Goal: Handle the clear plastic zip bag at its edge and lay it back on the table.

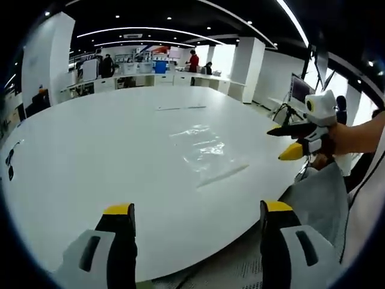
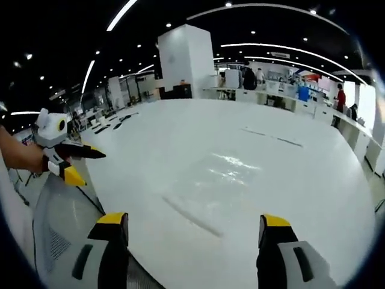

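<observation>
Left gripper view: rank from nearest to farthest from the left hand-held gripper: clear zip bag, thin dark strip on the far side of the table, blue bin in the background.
1. Clear plastic zip bag, flat on the round white table, mid-table, slightly right of the left hand-held gripper.
2. Thin dark strip, beyond the bag near the table's far edge.
3. Blue bin, on the background counters past the table.

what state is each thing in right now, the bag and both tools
clear plastic zip bag: lying flat on the white table, untouched, zip edge toward the near table edge
left tool: open, holding nothing, held back at the near table edge, short of the bag
right tool: open, holding nothing, also short of the bag
</observation>
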`<state>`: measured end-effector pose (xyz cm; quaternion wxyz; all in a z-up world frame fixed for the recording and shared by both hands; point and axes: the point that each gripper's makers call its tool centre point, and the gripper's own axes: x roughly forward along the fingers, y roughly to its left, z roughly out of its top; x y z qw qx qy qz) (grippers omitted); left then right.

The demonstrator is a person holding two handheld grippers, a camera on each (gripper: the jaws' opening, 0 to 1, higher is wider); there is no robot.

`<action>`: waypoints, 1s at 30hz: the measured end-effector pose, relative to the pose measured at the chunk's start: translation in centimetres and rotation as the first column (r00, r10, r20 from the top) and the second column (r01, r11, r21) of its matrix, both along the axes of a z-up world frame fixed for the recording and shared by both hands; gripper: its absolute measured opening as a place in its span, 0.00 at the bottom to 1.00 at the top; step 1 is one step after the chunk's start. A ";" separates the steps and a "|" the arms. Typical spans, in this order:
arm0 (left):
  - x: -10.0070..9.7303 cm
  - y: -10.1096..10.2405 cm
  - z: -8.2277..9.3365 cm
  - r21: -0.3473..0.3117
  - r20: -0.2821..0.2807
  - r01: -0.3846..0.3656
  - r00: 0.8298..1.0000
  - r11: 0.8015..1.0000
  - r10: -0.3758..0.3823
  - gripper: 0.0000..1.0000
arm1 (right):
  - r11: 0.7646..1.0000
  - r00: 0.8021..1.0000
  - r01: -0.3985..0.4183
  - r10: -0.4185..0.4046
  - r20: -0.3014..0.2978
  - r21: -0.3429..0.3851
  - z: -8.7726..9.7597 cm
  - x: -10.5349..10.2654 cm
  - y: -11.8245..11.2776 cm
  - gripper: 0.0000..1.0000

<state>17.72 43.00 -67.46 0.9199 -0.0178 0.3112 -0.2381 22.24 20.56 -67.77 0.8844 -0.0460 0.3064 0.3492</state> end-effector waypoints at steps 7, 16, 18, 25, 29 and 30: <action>-0.1 -0.2 0.0 -0.011 -0.002 -0.010 1.000 1.000 0.010 0.83 | 0.999 0.999 0.041 -0.040 -0.022 0.011 -0.6 -1.8 -1.0 0.92; -0.3 -0.1 -0.3 -0.021 -0.008 -0.018 1.000 1.000 0.018 0.81 | 0.997 0.996 0.076 -0.075 -0.038 0.021 -0.6 -3.2 -1.8 0.92; -0.4 -0.2 -0.4 -0.021 -0.009 -0.017 1.000 1.000 0.017 0.80 | 0.996 0.996 0.083 -0.082 -0.040 0.027 -0.5 -3.5 -1.8 0.92; -1.1 -1.2 -0.8 -0.023 -0.005 -0.008 1.000 1.000 0.008 0.78 | 0.995 0.994 0.100 -0.098 -0.051 0.027 -0.4 -4.6 -1.9 0.90; -1.3 -1.5 -0.4 -0.027 0.009 -0.006 1.000 1.000 0.007 0.77 | 0.994 0.994 0.105 -0.103 -0.038 0.030 -0.2 -4.6 -2.1 0.89; -1.4 -1.6 0.0 -0.030 0.026 -0.007 1.000 1.000 0.008 0.77 | 0.994 0.994 0.104 -0.103 -0.035 0.032 -0.3 -4.5 -2.1 0.89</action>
